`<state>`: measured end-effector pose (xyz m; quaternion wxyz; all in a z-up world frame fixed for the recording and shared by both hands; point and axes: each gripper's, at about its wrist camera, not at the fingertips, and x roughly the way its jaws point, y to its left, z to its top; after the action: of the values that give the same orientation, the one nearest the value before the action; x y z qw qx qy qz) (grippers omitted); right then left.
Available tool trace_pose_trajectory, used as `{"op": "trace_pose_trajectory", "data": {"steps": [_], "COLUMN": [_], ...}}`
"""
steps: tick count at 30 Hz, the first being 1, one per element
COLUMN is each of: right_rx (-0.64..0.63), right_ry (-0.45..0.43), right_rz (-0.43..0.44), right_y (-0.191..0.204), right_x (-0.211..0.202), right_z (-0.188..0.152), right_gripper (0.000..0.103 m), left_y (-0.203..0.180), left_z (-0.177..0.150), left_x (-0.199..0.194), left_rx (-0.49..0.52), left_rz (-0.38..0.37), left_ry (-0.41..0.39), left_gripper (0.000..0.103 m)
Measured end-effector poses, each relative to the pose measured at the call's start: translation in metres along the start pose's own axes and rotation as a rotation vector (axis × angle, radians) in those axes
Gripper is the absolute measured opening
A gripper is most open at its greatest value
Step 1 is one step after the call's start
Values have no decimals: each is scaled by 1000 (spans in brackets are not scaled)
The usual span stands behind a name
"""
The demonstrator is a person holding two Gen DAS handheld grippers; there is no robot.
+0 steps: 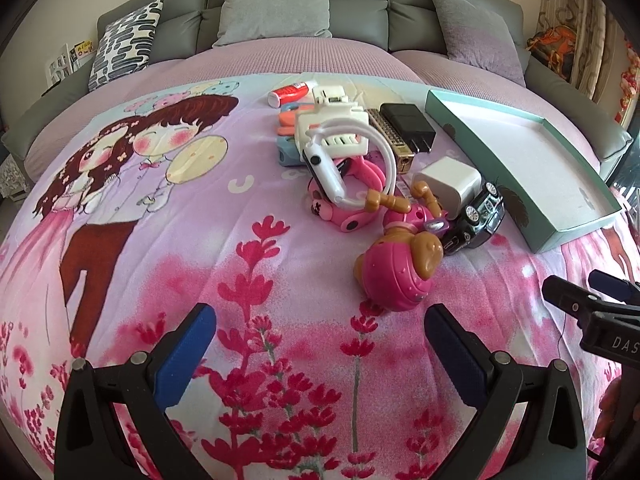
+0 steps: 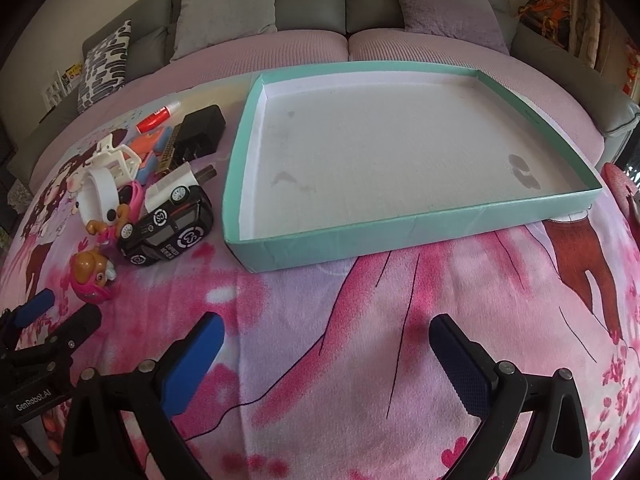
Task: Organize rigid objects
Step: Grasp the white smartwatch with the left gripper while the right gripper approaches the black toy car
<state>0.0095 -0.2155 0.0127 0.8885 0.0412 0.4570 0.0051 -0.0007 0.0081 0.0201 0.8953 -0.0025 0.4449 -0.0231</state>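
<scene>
A pile of small rigid items lies on the printed blanket: a pink-helmeted toy dog [image 1: 400, 268] [image 2: 90, 274], a black toy car [image 1: 476, 218] [image 2: 168, 228], a white charger cube [image 1: 450, 184], a white watch band [image 1: 352, 160] [image 2: 96, 190], a black adapter [image 1: 408, 126] [image 2: 202, 128] and a red tube [image 1: 290, 92] [image 2: 158, 116]. A shallow teal box [image 1: 532, 216] [image 2: 420, 236] lies to their right with nothing in it. My left gripper [image 1: 320, 344] is open just short of the toy dog. My right gripper [image 2: 326, 354] is open in front of the box.
A grey sofa back with cushions [image 1: 276, 4] [image 2: 228, 8] closes off the far side. The blanket [image 1: 200, 240] [image 2: 360, 300] is bare to the left of the pile and in front of the box. Curtains and an orange object [image 1: 554, 46] stand at the far right.
</scene>
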Motion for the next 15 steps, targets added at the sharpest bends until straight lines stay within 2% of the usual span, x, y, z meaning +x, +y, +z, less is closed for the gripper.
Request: {"op": "trace_pose_trajectory", "data": {"steps": [3,6,10,15], "right_rx": [-2,-7,-39,-70], "right_ry": [-75,-113,-146,-168], "right_rz": [11,39,59,47], "right_y": [3,9,25,41], "right_x": [-20,-32,-42,-47], "right_z": [11,25,47,72], "right_gripper": [103,103,103,103], "left_y": [2,5,12,26], "left_z": [14,33,63,95], "left_x": [-15,-27,-35,-37], "left_rx": [12,5,3,-87], "left_rz": [-16,-34,-10,-47], "left_ry": [-34,-59,-84,-88], "left_gripper": [103,103,103,103]}}
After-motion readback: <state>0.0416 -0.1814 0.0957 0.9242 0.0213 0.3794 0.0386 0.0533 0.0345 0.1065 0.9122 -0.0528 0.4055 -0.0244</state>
